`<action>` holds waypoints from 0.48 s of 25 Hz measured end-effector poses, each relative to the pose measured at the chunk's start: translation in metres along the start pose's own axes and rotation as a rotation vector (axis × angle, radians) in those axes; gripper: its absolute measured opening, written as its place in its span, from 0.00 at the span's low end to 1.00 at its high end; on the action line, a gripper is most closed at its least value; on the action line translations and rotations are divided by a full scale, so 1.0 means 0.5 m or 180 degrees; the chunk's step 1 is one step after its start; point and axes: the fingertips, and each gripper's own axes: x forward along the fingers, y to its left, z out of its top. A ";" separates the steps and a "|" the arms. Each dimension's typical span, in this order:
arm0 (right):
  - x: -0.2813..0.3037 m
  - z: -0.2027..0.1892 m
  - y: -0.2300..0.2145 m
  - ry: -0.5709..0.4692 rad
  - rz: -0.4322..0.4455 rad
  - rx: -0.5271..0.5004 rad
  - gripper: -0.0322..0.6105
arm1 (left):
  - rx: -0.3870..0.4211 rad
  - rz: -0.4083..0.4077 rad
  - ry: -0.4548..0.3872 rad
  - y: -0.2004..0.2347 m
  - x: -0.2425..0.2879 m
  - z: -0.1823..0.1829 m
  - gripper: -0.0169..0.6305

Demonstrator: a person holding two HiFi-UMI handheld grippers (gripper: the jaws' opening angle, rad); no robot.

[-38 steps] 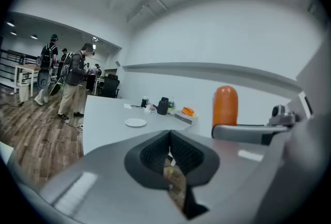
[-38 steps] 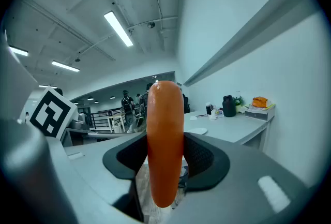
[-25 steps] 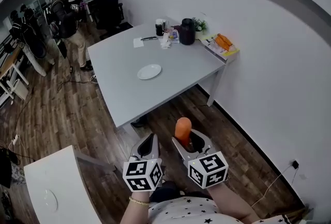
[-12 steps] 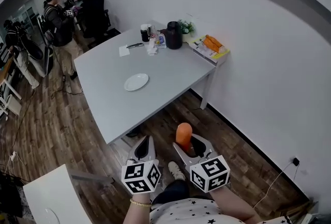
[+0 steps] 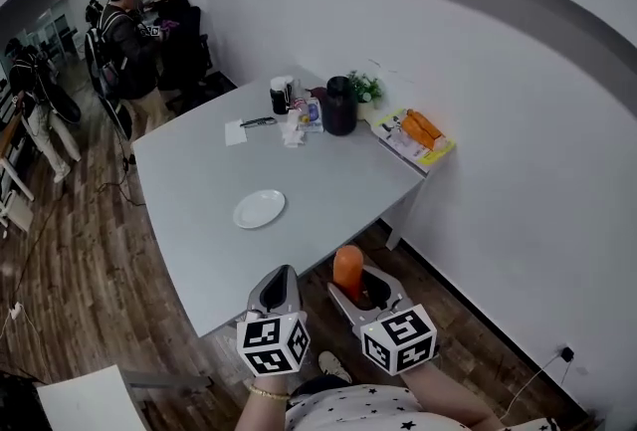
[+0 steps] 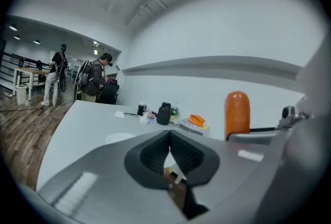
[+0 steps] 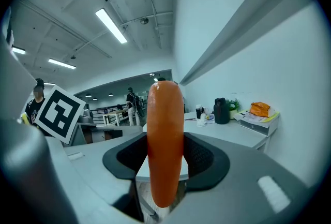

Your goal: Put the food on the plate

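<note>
My right gripper (image 5: 356, 292) is shut on an orange sausage-shaped piece of food (image 5: 348, 270), held upright between the jaws; in the right gripper view the food (image 7: 165, 143) fills the middle. My left gripper (image 5: 278, 286) hangs beside it, shut and holding nothing, its pads (image 6: 169, 153) touching. A small white plate (image 5: 260, 209) lies on the grey table (image 5: 199, 220), ahead and to the left of both grippers, which hover off the table's near edge above the wooden floor.
At the table's far end stand a black jug (image 5: 339, 107), cups (image 5: 280, 97), papers and a small plant (image 5: 364, 87). A side shelf carries an orange packet (image 5: 418, 131). People stand at the far left (image 5: 134, 36). A white wall runs along the right.
The table and plate have come nearer and now sit more centrally in the head view. Both grippers keep their hold and their place relative to each other.
</note>
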 end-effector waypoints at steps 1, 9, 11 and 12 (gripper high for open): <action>0.024 0.008 -0.009 0.0010 0.0027 -0.0024 0.39 | -0.0016 0.0004 -0.0003 0.008 0.023 0.009 0.04; 0.189 0.053 -0.056 0.0077 0.0228 -0.0125 0.39 | -0.0061 0.0093 -0.0006 0.081 0.156 0.053 0.04; 0.218 0.062 -0.066 0.0092 0.0256 -0.0126 0.39 | -0.0053 0.0124 0.0021 0.097 0.172 0.056 0.04; 0.230 0.066 -0.069 0.0093 0.0267 -0.0134 0.38 | -0.0044 0.0143 0.0031 0.106 0.176 0.057 0.04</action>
